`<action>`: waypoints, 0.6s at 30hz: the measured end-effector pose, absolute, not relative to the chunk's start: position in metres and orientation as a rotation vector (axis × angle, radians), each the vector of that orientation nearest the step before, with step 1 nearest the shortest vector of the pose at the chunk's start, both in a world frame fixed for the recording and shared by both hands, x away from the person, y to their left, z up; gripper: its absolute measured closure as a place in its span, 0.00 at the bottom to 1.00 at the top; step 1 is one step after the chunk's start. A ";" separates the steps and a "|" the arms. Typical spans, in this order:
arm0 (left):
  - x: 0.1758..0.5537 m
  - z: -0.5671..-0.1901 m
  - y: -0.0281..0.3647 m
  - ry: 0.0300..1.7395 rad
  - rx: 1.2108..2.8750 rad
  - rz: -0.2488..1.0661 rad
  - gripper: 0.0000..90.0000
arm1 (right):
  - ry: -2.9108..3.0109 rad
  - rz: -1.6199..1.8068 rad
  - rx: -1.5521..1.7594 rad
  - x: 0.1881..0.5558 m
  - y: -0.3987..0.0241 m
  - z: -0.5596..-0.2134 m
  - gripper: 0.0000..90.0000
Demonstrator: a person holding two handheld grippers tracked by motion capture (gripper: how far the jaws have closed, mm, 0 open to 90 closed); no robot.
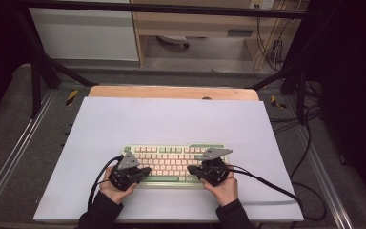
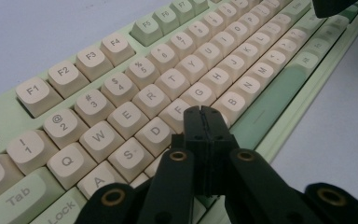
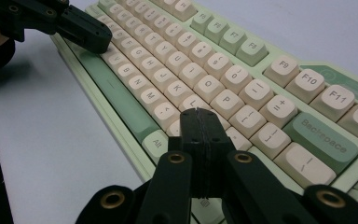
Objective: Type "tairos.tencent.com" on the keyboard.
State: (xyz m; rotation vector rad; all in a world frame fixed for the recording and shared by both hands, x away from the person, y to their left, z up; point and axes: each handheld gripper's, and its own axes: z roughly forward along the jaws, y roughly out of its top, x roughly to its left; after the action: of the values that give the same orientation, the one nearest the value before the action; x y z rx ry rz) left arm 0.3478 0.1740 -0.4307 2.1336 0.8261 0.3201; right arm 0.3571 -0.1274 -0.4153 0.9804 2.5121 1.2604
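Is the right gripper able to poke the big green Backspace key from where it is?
Probably yes. The right gripper, jaws shut, hovers over the keyboard, and Backspace lies close beside it with nothing between.

A: Where are the person's arms?

B: Both forearms, in dark sleeves, come in from the bottom of the high view, the left hand (image 1: 110, 187) and the right hand (image 1: 224, 187) set apart and angled slightly toward each other.

A: What do they hold?

B: Each grasps a black two-jaw gripper topped by a grey three-cornered plate: the left gripper (image 2: 201, 110) and the right gripper (image 3: 198, 112). A black cable trails from each.

A: How do the jaws stand?

B: On both, pressed flat together with nothing between them, the tips pointing forward and down. In the right gripper view the left gripper's tip sits low at the upper left.
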 end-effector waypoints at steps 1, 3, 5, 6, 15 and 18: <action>0.348 -0.432 0.174 0.827 2.140 0.316 1.00 | 2.512 1.261 0.983 0.357 -0.127 -0.415 1.00; 0.348 -0.433 0.174 0.825 2.139 0.316 1.00 | 2.511 1.258 0.982 0.357 -0.127 -0.416 1.00; 0.347 -0.432 0.174 0.823 2.140 0.318 1.00 | 2.509 1.259 0.983 0.357 -0.127 -0.415 1.00; 0.347 -0.432 0.174 0.822 2.141 0.318 1.00 | 2.507 1.262 0.981 0.357 -0.127 -0.415 1.00; 0.344 -0.424 0.183 0.818 2.118 0.332 1.00 | 2.505 1.261 0.985 0.356 -0.127 -0.414 1.00; 0.343 -0.422 0.188 0.828 2.104 0.339 1.00 | 2.504 1.262 0.986 0.357 -0.127 -0.414 1.00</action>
State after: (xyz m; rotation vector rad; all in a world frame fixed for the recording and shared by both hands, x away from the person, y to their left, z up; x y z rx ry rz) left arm 0.3431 0.1884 -0.4216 2.1036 0.8282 0.3391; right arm 0.3566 -0.1275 -0.4142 0.9858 2.5042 1.2622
